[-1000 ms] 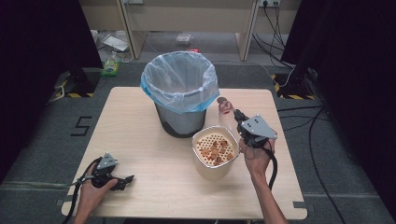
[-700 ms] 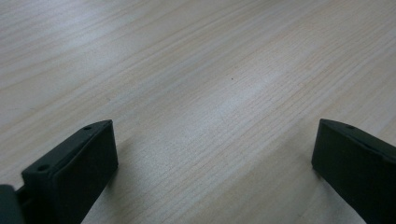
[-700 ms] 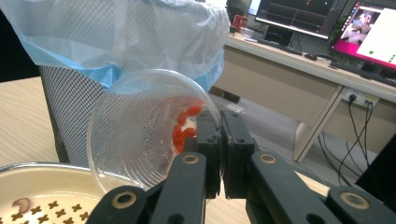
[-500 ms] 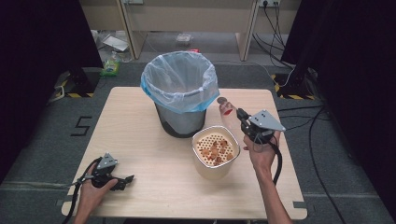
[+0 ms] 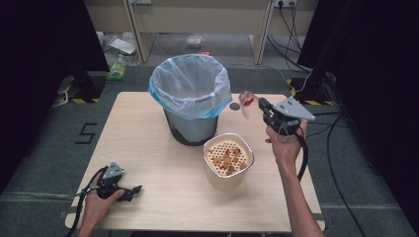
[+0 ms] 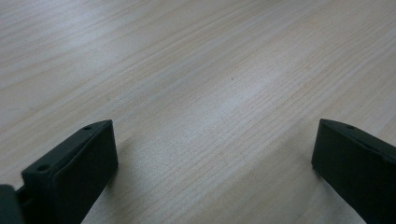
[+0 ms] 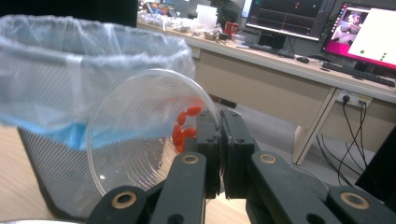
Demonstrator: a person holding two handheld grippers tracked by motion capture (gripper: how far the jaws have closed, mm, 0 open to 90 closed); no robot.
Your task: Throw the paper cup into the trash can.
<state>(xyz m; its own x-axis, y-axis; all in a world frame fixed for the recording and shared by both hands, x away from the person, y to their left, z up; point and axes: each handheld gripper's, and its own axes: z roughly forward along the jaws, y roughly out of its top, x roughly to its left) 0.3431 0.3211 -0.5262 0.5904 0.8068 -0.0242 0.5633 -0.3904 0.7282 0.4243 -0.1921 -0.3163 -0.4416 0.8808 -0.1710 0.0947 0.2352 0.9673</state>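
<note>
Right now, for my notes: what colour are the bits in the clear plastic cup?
Orange-red, clearest in the right gripper view.

The clear cup (image 7: 140, 135) blurs the bin (image 7: 56, 154) behind it; its red bits (image 7: 184, 126) are unidentifiable.

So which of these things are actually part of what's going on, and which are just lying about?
In use:
- right gripper, shut on the clear cup's rim
- red bits in the cup
- lined bin by the cup, seemingly where it's headed
- strainer pot, perhaps

Lying about:
- left gripper, open, resting on the table
- clutter on the floor behind
</note>
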